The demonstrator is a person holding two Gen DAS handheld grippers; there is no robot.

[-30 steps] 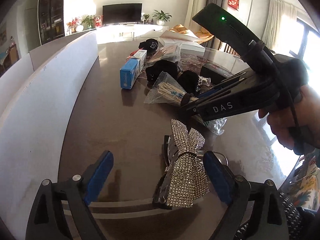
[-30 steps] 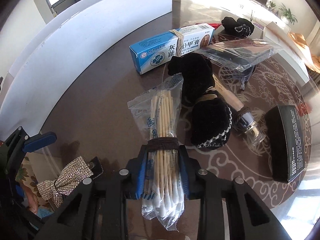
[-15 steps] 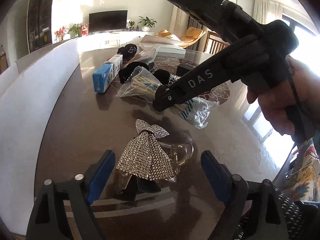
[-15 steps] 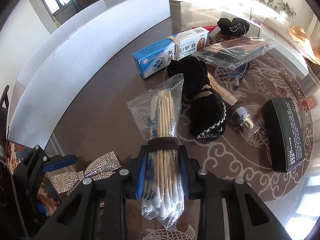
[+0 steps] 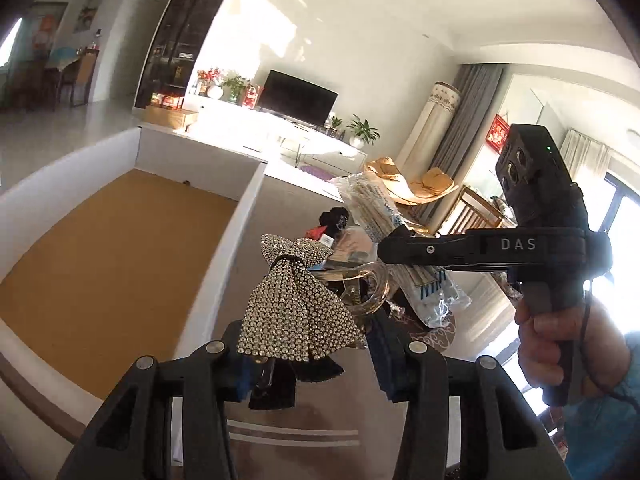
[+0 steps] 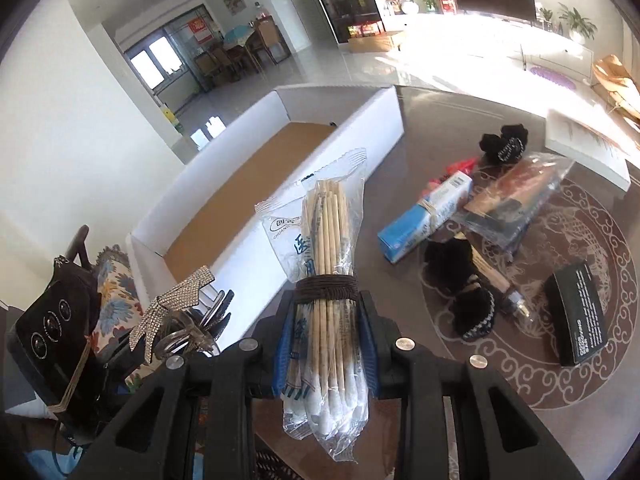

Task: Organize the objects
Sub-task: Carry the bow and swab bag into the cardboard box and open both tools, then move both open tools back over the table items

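Note:
A rhinestone bow hair clip (image 5: 296, 312) hangs above the table between the blue pads of my left gripper (image 5: 310, 364), whose jaws are closing and grip it. In the right wrist view the same bow (image 6: 172, 300) shows at lower left. My right gripper (image 6: 326, 344) is shut on a plastic bag of cotton swabs (image 6: 332, 232) bound with a brown band, also lifted. From the left wrist, that bag (image 5: 376, 208) sticks up beside the right gripper (image 5: 394, 246). A white box (image 6: 360, 136) with a brown floor lies to the left of both.
Left on the round patterned table are a blue carton (image 6: 424, 220), black scrunchies (image 6: 460, 280), a small bottle (image 6: 508, 292), a black box (image 6: 576, 312), a filled clear bag (image 6: 516, 196) and a black hair tie (image 6: 502, 146). A hand (image 5: 560, 344) holds the right gripper's handle.
Left jaws closed on the bow, which lay on the table a second ago. Both grippers rose with their items, and the white box's brown inside came into view.

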